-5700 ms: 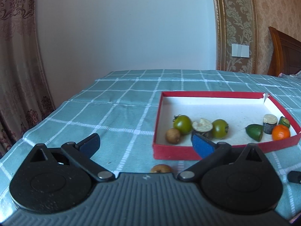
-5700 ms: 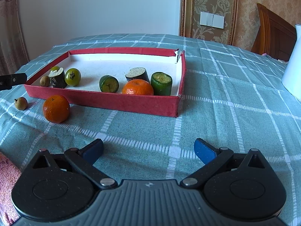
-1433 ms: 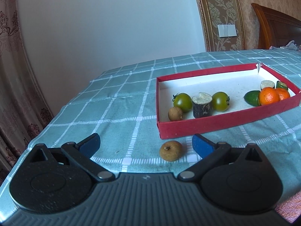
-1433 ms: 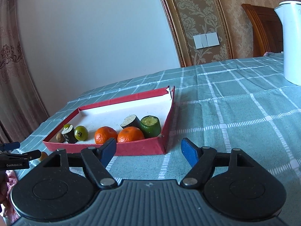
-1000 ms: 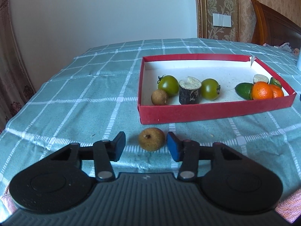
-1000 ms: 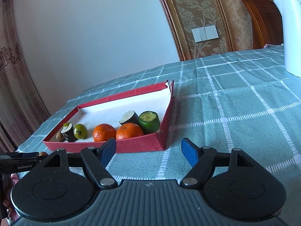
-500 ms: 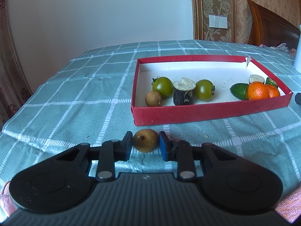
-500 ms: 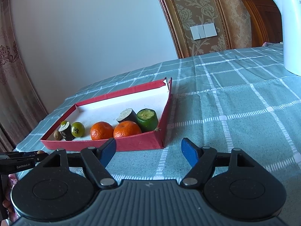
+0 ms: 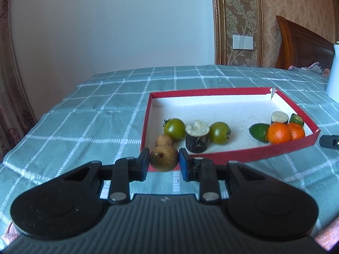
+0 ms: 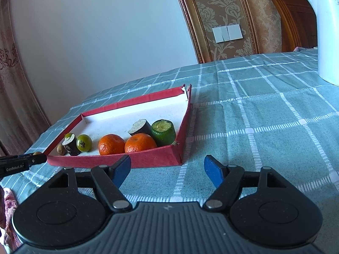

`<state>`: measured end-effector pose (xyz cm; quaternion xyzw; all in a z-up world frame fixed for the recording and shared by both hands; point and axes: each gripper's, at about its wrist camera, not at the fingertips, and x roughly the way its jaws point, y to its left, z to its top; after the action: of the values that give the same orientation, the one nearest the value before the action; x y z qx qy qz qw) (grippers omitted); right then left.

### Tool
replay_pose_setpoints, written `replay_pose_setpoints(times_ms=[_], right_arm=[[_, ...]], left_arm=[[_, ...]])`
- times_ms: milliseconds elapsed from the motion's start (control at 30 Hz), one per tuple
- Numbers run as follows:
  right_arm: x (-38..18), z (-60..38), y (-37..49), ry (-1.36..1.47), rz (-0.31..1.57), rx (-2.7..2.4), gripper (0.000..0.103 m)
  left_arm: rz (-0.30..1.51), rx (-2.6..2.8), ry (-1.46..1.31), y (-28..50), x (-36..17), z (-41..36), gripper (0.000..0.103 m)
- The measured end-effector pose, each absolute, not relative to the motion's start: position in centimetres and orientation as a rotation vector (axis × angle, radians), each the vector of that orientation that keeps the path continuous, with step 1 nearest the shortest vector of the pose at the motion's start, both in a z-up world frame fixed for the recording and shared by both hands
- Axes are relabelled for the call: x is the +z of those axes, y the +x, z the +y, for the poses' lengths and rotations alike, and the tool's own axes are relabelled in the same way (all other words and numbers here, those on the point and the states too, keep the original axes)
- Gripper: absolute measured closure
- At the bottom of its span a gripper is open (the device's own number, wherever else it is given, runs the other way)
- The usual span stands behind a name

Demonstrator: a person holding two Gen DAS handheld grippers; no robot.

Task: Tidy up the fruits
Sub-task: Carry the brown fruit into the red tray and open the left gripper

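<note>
Tablecloth (image 9: 89, 114), green check: no loose fruit seen lying on it. Tray (image 9: 243, 158), red-walled, white floor: holds two oranges (image 10: 127, 145), two green tomatoes (image 9: 174, 128), cut green and dark pieces, one brown longan (image 9: 164, 140). Right gripper (image 10: 167, 170): jaws spread, empty, angled down at cloth near tray's near wall. Left gripper (image 9: 164, 160): angled down, pinching the last brown fruit (image 9: 164, 158) just outside tray's near-left corner. Remaining, by judgement: carry over wall, release.
</note>
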<state>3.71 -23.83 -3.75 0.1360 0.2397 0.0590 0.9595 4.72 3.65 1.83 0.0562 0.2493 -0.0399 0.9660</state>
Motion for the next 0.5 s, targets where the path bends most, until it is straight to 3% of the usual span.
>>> replay_pose_setpoints(times_ms=[500], right_arm=[[-3.8, -23.9, 3.8, 0.283, 0.49, 0.117, 0.027]], left_arm=[[0.511, -0.008, 0.089, 9.5, 2.2, 1.9, 0.076]])
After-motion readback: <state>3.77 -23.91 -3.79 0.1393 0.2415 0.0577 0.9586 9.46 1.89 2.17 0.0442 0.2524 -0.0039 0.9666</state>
